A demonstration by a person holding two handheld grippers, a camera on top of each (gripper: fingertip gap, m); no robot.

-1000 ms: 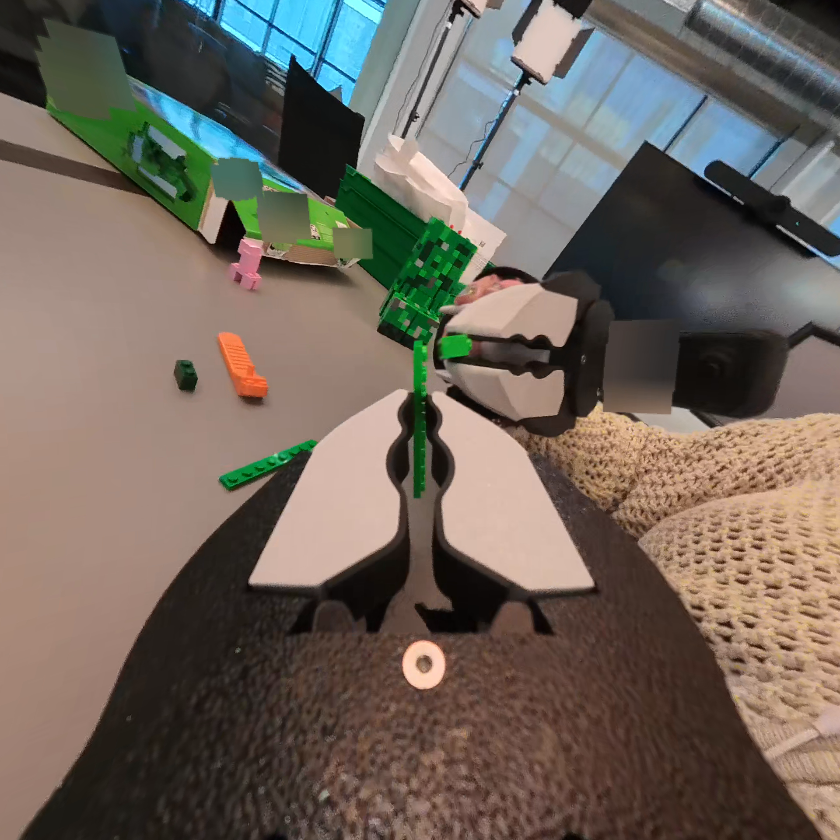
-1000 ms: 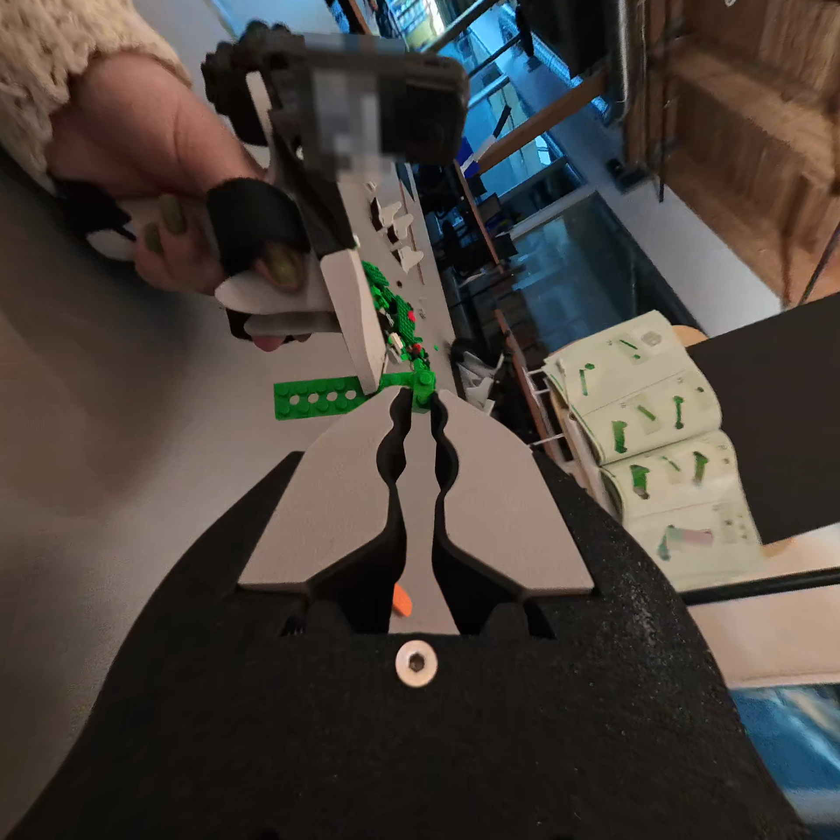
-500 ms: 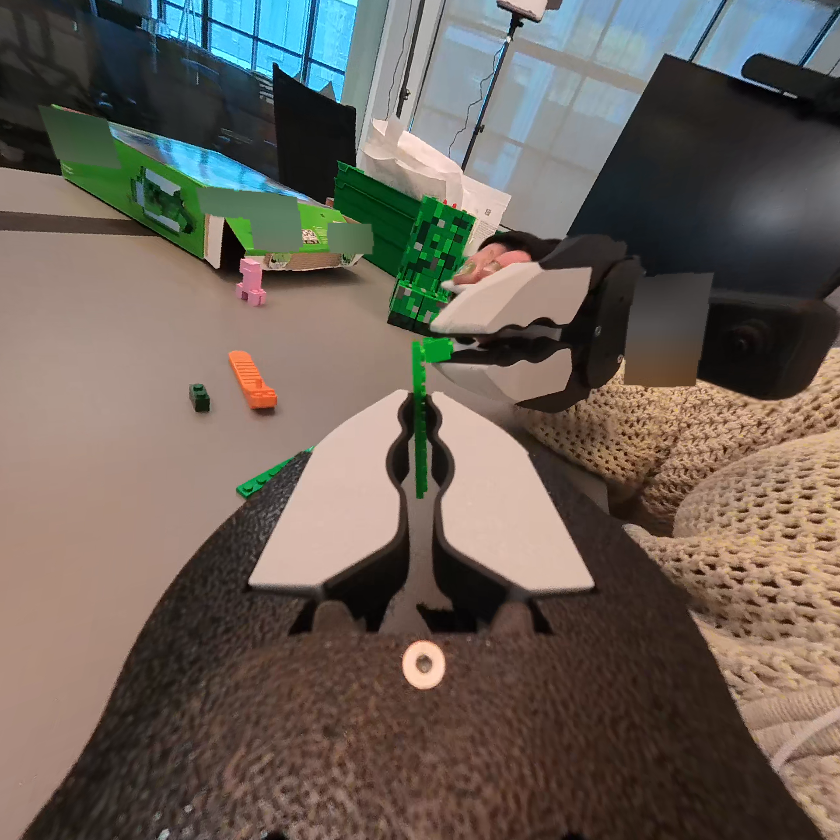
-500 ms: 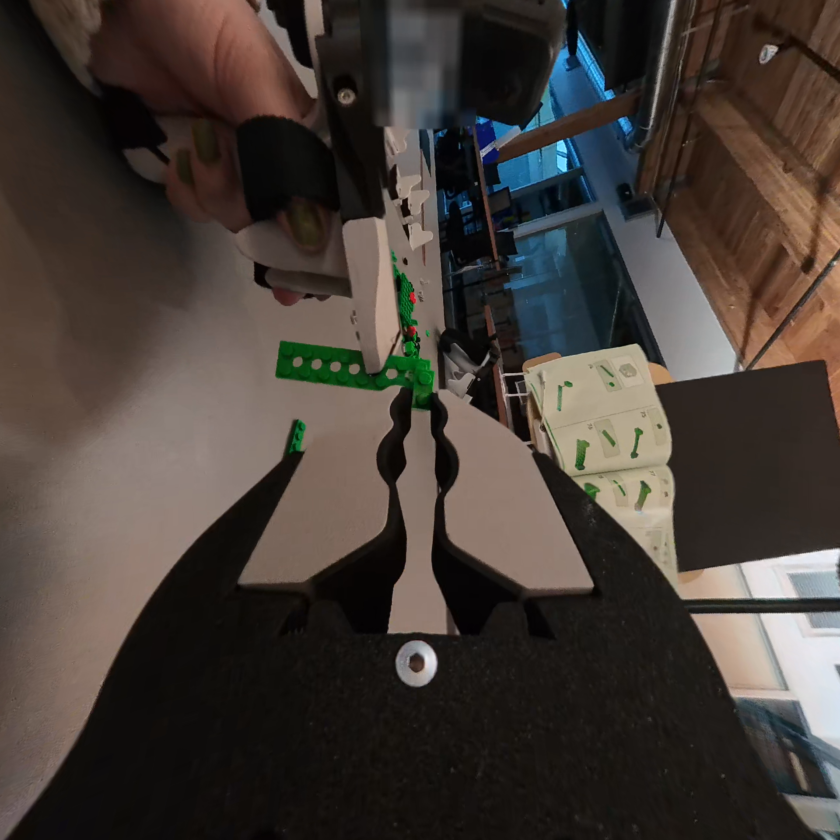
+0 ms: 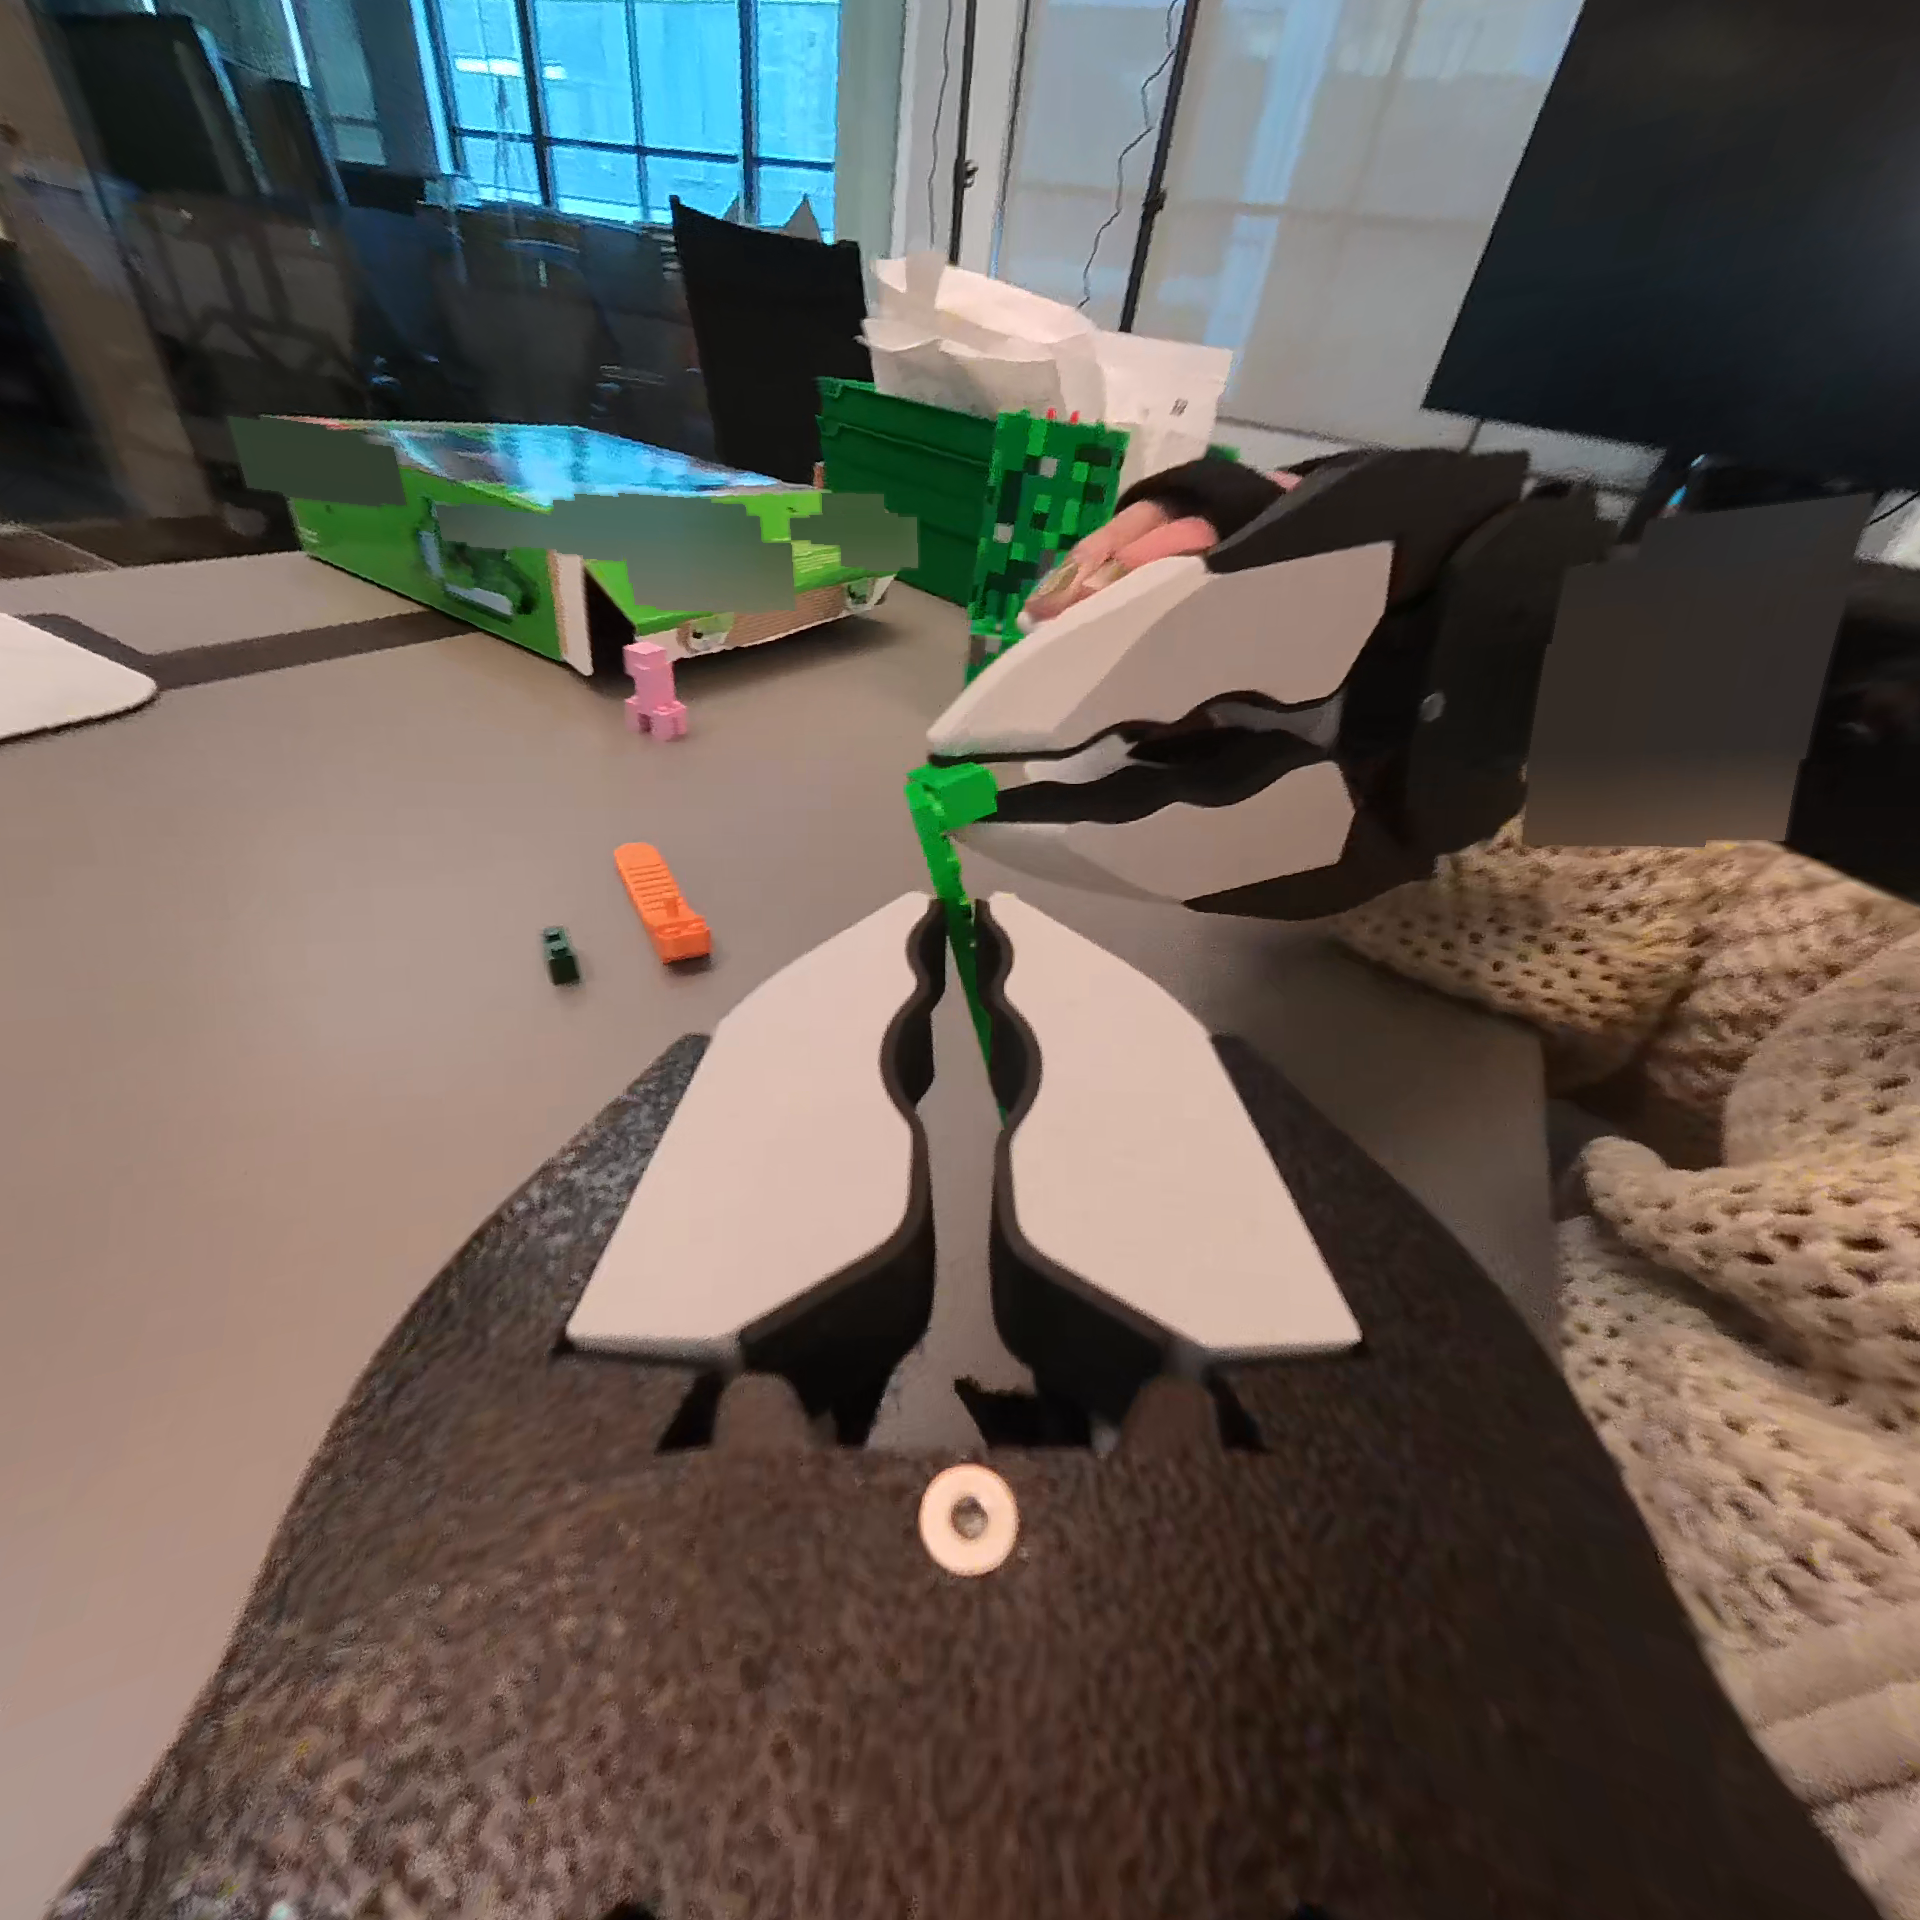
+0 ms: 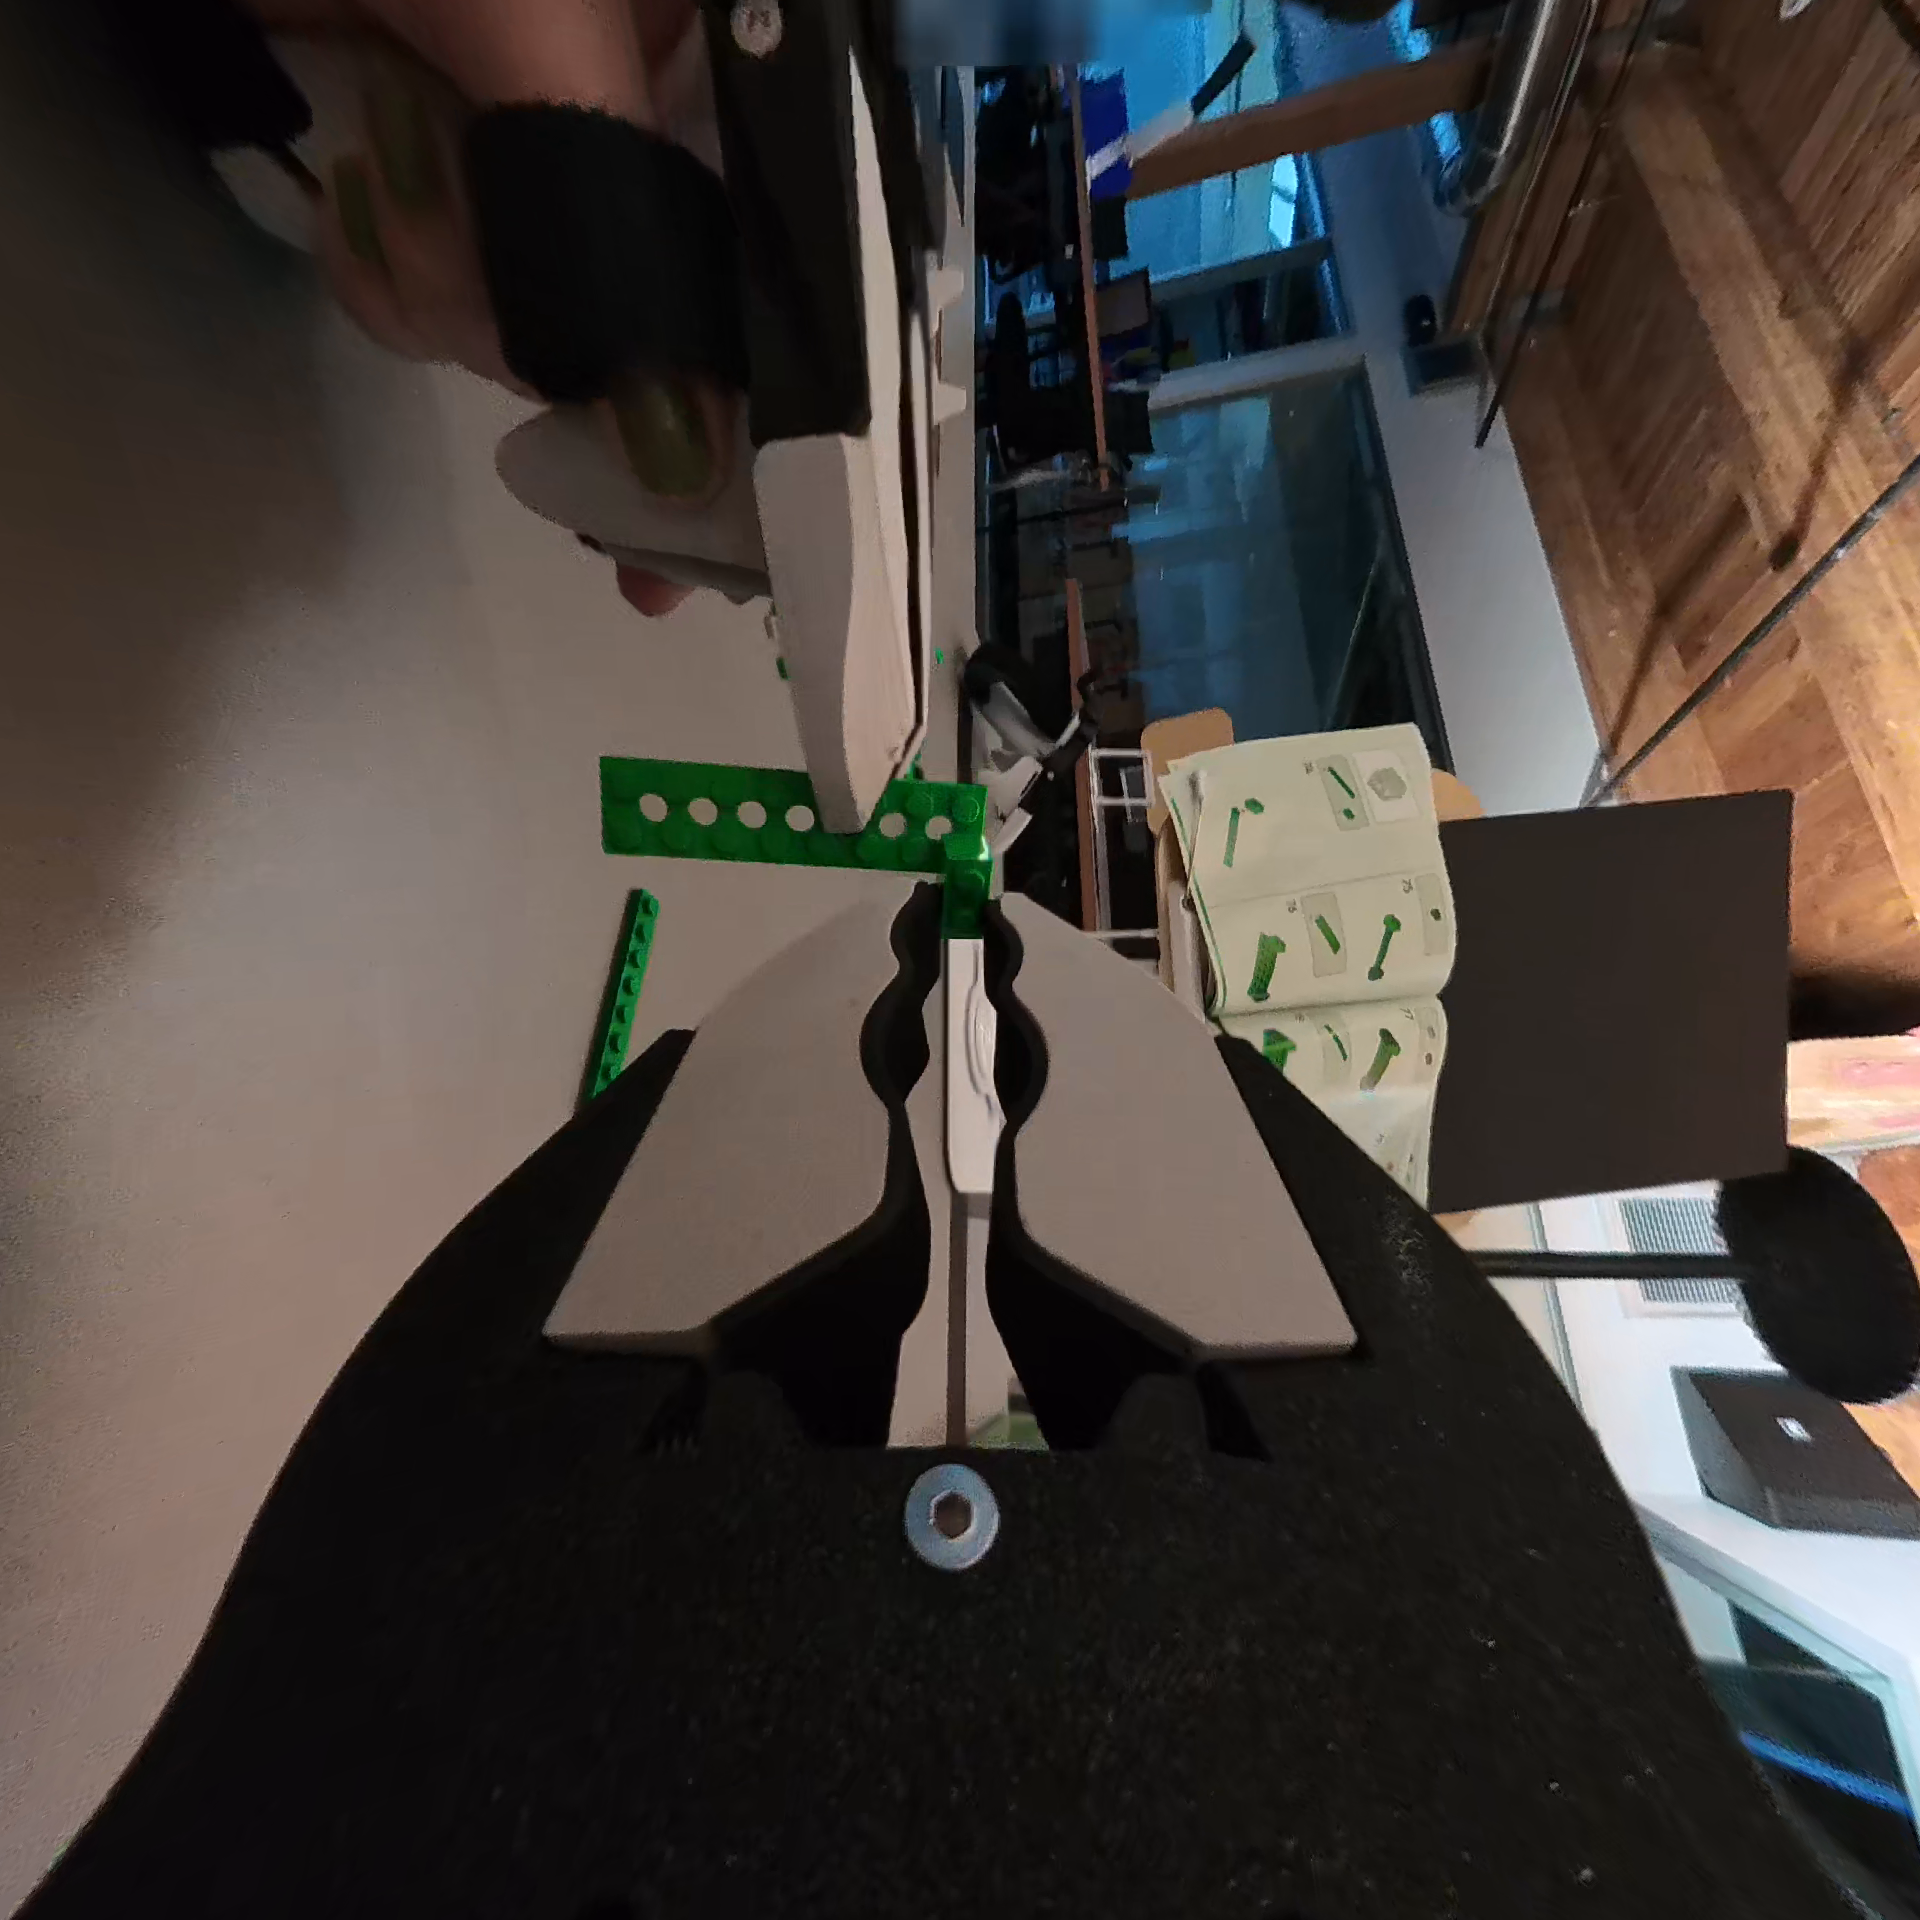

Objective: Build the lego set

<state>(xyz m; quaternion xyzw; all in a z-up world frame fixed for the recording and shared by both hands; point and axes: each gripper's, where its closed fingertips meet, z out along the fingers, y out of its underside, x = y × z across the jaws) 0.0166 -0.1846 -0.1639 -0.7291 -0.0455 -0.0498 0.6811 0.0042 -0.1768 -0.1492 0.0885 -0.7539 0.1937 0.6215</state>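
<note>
My left gripper is shut on a long bright green plate, held edge-on and leaning a little left. My right gripper reaches in from the right and is shut on a small green brick at the plate's far end. In the right wrist view my right gripper pinches the small brick against the end of the plate, whose underside holes face the camera. One of the left gripper's fingers clamps the plate from above.
On the grey table lie an orange brick separator, a dark green brick, a pink figure, a green box and a green blocky build. A thin green plate and an open instruction booklet show too. My two grippers' fingertips are within a few centimetres of each other.
Both grippers have lifted and turned with the plate and small brick still between them. The plate now leans left in my left gripper. The left gripper looms closer in the right wrist view.
</note>
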